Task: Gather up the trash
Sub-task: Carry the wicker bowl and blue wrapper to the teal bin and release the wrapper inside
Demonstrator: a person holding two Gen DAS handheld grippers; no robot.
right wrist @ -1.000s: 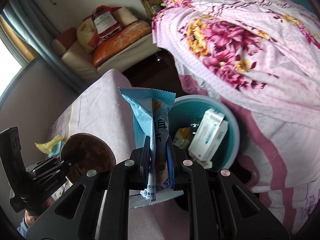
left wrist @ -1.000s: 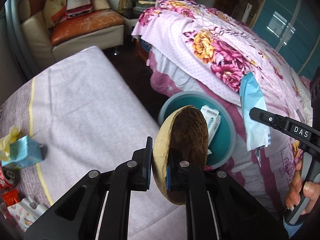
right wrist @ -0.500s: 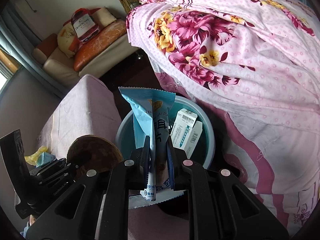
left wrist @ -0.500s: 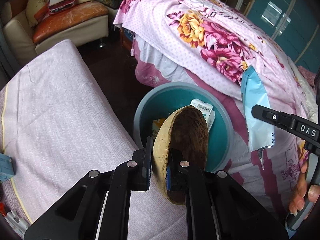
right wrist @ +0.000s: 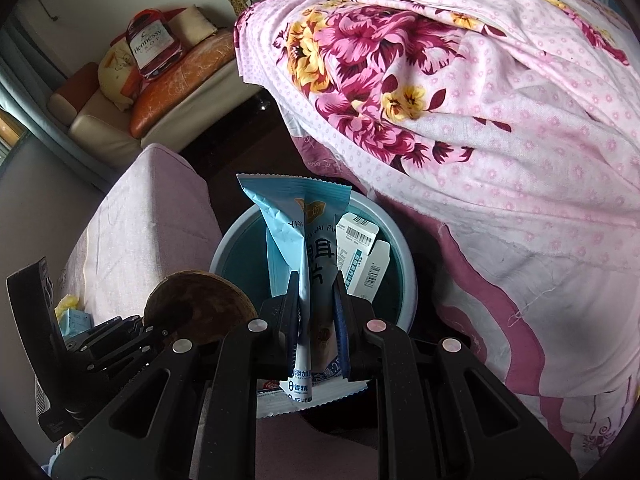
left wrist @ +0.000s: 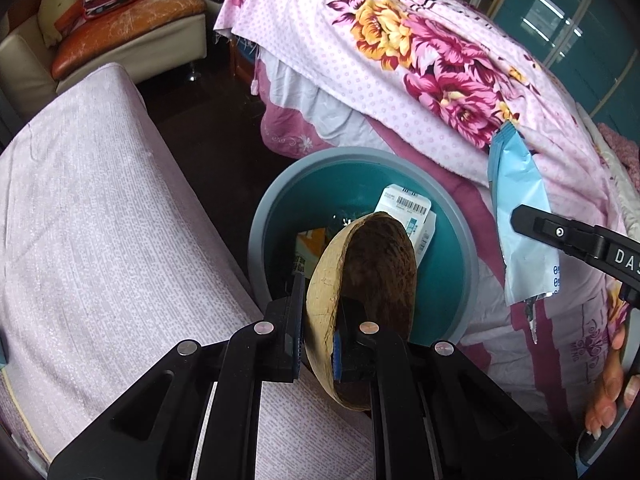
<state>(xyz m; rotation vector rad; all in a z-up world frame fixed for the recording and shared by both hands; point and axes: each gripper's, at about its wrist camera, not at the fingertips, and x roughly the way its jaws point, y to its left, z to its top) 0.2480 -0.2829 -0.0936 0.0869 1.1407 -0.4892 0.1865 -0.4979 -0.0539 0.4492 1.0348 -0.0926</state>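
Observation:
My left gripper [left wrist: 318,320] is shut on the rim of a brown coconut half-shell [left wrist: 360,292], held on edge over the near side of a round teal bin [left wrist: 460,240]. My right gripper [right wrist: 318,304] is shut on a light blue snack wrapper [right wrist: 288,216], held upright above the same bin [right wrist: 404,252]. The wrapper [left wrist: 520,216] and right gripper show at the right of the left wrist view. The shell [right wrist: 192,300] shows at the left of the right wrist view. White cartons [left wrist: 404,208] lie inside the bin.
A lilac-covered table [left wrist: 100,220] lies left of the bin, with a blue carton and yellow scrap [right wrist: 72,316] on it. A bed with a floral pink quilt [left wrist: 420,48] rises right of the bin. A cream sofa [left wrist: 120,40] stands at the back. Dark floor lies between.
Both grippers have moved forward and over the bin with their loads still held. The bin now sits nearer and more central in both views. The table's trash has slid out of the left view.

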